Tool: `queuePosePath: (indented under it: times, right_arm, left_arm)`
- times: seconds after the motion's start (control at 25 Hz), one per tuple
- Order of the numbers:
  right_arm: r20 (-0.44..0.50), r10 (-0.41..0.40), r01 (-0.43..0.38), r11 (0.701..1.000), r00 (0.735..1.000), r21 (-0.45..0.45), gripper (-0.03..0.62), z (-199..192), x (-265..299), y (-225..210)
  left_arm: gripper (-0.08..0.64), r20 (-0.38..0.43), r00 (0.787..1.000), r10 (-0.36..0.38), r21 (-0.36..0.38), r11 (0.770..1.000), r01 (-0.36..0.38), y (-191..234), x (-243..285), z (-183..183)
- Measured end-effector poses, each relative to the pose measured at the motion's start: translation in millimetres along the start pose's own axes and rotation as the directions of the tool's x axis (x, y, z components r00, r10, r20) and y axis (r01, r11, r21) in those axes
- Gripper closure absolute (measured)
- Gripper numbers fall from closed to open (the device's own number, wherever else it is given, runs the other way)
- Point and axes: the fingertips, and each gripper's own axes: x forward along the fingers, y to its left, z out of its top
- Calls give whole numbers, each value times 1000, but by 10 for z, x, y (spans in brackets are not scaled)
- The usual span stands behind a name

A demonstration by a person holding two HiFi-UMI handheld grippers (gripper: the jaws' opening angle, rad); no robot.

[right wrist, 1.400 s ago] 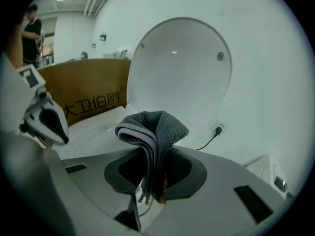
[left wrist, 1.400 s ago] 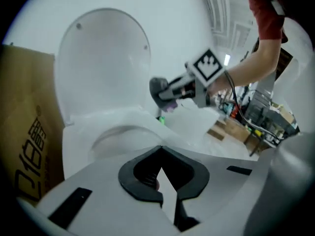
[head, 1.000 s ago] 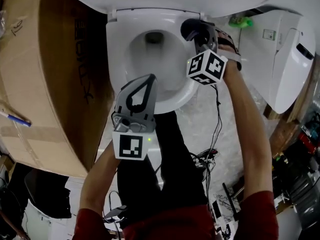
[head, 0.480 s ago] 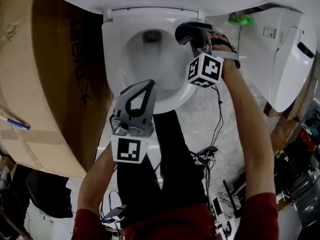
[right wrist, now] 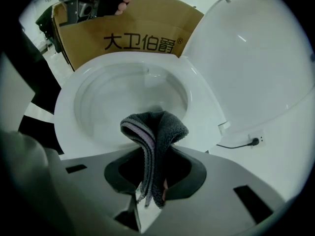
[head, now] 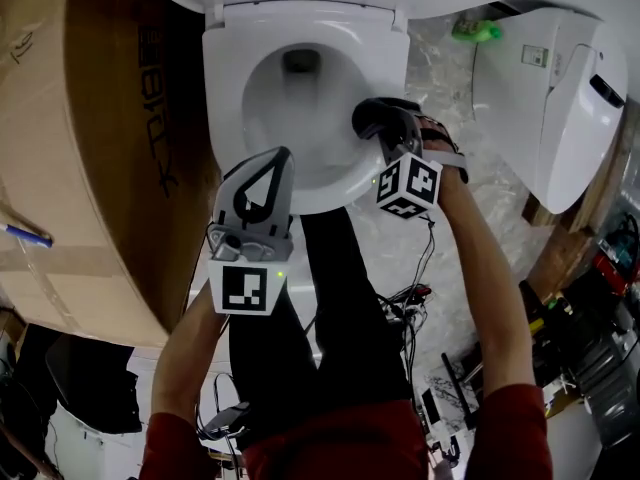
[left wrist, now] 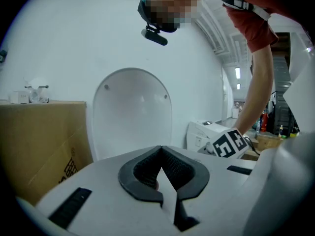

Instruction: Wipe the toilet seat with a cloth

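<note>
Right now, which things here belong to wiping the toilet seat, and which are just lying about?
Job in hand:
toilet seat
grey cloth
right gripper, shut on the cloth

Lying about:
cardboard box
blue pen on the box
white unit at the right
green object
floor cables
left gripper, shut and empty
</note>
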Motion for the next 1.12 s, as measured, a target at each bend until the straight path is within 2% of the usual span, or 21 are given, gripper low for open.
queuePosePath:
  times: [0.28, 0.48, 0.68, 0.84, 1.12]
  right_arm:
    - [20, 114, -115, 983, 993, 141, 515, 70, -224, 889]
    - [74, 194, -207, 931, 978, 300, 515, 356, -359, 1497]
    - [157, 214, -260, 881, 964, 395, 515, 812, -396, 1867]
    - [227, 219, -290, 889, 949, 355, 515, 1240, -374, 2048]
    - [283, 210, -266, 948, 936, 177, 515, 1837, -254, 2109]
  left_arm:
    - [548, -3, 997, 82, -50, 995, -82, 170, -287, -138]
    - [548, -15, 997, 77, -39, 996, -77, 190, -499, -239]
    - [548, -8, 992, 127, -70, 989, -127, 339, -716, -239]
    - [548, 4, 986, 167, -85, 982, -166, 442, -875, -220]
    - [548, -3, 971, 240, -102, 966, -239, 651, -1142, -275]
